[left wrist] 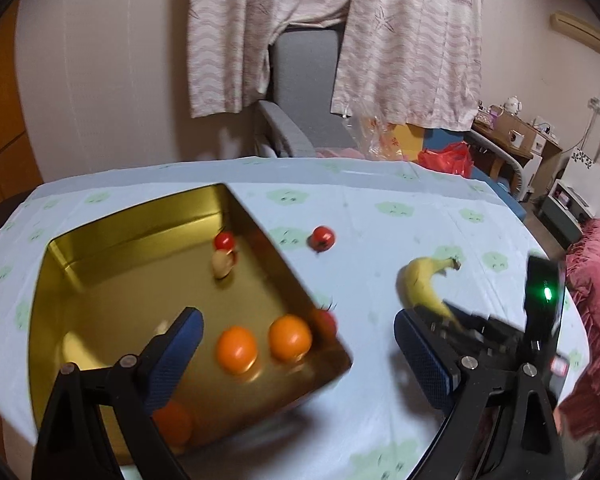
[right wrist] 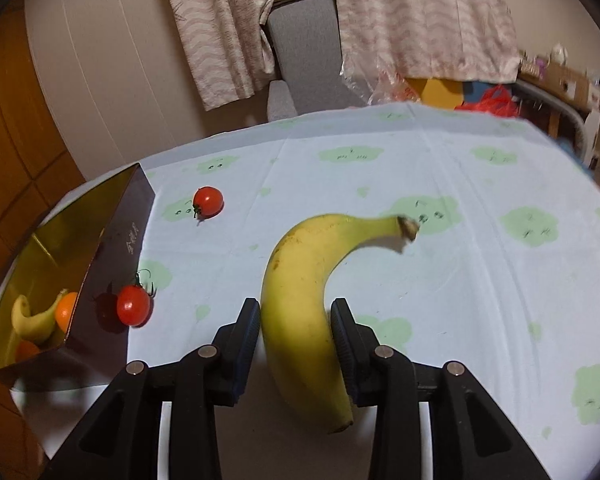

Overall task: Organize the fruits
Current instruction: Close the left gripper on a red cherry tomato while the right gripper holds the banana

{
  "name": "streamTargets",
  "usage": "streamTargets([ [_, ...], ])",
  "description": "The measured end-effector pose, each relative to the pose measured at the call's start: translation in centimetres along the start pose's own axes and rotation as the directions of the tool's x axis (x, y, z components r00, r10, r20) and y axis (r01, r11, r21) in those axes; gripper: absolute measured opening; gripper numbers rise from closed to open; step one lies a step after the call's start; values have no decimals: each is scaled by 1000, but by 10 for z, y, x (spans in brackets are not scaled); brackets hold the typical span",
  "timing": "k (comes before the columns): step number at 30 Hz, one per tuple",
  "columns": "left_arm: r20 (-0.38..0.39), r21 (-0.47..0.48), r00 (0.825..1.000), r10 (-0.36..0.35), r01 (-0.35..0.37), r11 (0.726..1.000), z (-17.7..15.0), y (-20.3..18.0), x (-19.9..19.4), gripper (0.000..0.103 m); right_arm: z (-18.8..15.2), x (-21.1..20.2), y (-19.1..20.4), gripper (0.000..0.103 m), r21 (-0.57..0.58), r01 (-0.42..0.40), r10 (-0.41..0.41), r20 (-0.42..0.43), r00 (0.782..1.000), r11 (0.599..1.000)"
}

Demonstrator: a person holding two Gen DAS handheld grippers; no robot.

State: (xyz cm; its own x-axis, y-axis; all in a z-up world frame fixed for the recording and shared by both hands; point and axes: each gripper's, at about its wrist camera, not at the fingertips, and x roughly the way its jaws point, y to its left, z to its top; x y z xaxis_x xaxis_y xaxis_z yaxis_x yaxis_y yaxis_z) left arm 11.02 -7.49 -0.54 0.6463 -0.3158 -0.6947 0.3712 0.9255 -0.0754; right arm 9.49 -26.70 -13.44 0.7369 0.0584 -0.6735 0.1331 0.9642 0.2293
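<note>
A gold tin box on the table holds two oranges, a third orange, a cherry tomato and a pale round fruit. My left gripper hangs open over the box's near right corner, holding nothing. Outside the box, one tomato lies on the cloth and another rests against the box's dark outer wall. A banana lies lengthwise between the fingers of my right gripper, whose pads press both its sides. A second banana sits inside the box.
The table carries a pale blue cloth with green cloud prints. A grey chair and hanging patterned fabric stand behind its far edge. A red plastic bag and clutter lie at the back right, and a red blanket at the right.
</note>
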Motion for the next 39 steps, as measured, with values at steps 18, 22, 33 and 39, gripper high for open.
streamTargets([
  [18, -188, 96, 981, 48, -30, 995, 88, -45, 145, 94, -6, 0, -19, 37, 102, -123, 119, 40, 992, 987],
  [22, -248, 96, 966, 69, -46, 994, 90, -45, 172, 80, -7, -1, -23, 37, 119, -143, 139, 46, 989, 982],
  [33, -349, 99, 933, 92, -61, 993, 92, -46, 208, 66, -7, -1, -27, 37, 142, -171, 165, 53, 985, 975],
  [39, -398, 79, 915, 69, -41, 996, 87, -45, 215, 39, -7, 0, -28, 37, 145, -175, 169, 54, 984, 974],
])
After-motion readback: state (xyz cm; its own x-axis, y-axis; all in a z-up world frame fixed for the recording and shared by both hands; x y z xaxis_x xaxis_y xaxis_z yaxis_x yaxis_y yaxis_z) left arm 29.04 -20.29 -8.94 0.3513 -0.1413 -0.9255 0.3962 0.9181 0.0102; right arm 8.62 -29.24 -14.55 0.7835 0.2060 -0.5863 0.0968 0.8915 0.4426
